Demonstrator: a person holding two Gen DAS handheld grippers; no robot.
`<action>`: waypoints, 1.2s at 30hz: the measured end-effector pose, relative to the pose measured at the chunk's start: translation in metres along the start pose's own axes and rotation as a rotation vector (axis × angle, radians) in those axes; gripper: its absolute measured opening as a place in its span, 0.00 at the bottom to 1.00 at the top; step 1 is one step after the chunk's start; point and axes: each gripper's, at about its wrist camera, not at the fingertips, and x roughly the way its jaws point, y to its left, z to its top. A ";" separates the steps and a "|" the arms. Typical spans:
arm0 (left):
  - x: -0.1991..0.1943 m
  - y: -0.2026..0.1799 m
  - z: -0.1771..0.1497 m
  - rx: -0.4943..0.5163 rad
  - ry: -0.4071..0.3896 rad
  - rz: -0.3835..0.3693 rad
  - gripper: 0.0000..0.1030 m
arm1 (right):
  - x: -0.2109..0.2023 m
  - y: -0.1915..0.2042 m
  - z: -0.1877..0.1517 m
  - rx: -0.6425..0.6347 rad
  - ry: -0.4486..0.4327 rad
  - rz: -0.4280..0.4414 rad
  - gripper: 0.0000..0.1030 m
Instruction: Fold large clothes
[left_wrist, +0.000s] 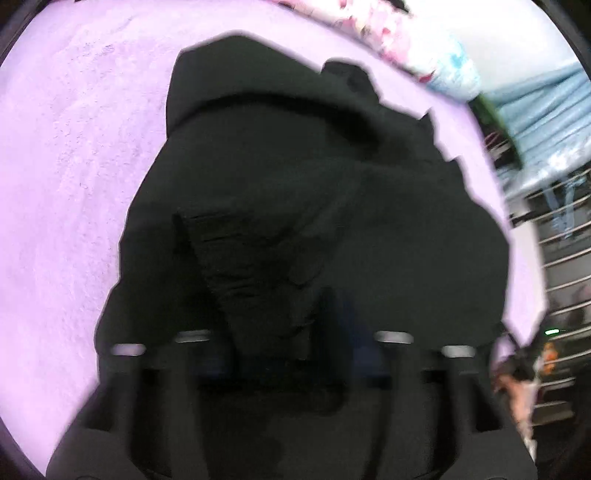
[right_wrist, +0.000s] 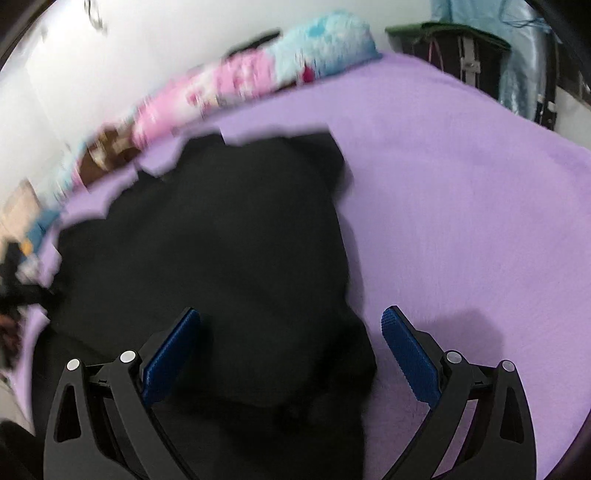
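Observation:
A large black garment (left_wrist: 295, 177) lies bunched on a purple bedspread (left_wrist: 55, 184). In the left wrist view my left gripper (left_wrist: 291, 332) sits low in a blurred frame, and a ribbed fold of the black cloth runs down between its dark fingers; the jaws look closed on it. In the right wrist view the same garment (right_wrist: 229, 236) spreads over the bedspread (right_wrist: 461, 184). My right gripper (right_wrist: 291, 321) is open, its blue pads (right_wrist: 410, 354) wide apart, straddling the garment's right edge just above it.
A pink and blue patterned blanket (right_wrist: 258, 70) lies along the far edge of the bed by a white wall. A dark rack and light blue fabric (right_wrist: 517, 55) stand beyond the bed's corner. A metal rail rack (left_wrist: 554, 240) is at the right.

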 end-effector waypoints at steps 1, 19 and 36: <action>-0.009 -0.002 -0.001 0.005 -0.032 0.022 0.93 | -0.003 0.000 0.001 0.007 -0.006 0.006 0.94; 0.021 -0.076 0.012 0.229 -0.082 0.148 0.94 | 0.022 0.061 0.091 -0.059 -0.021 0.070 0.94; 0.042 -0.045 0.005 0.276 -0.086 0.238 0.94 | 0.071 0.068 0.072 -0.137 0.137 -0.045 0.95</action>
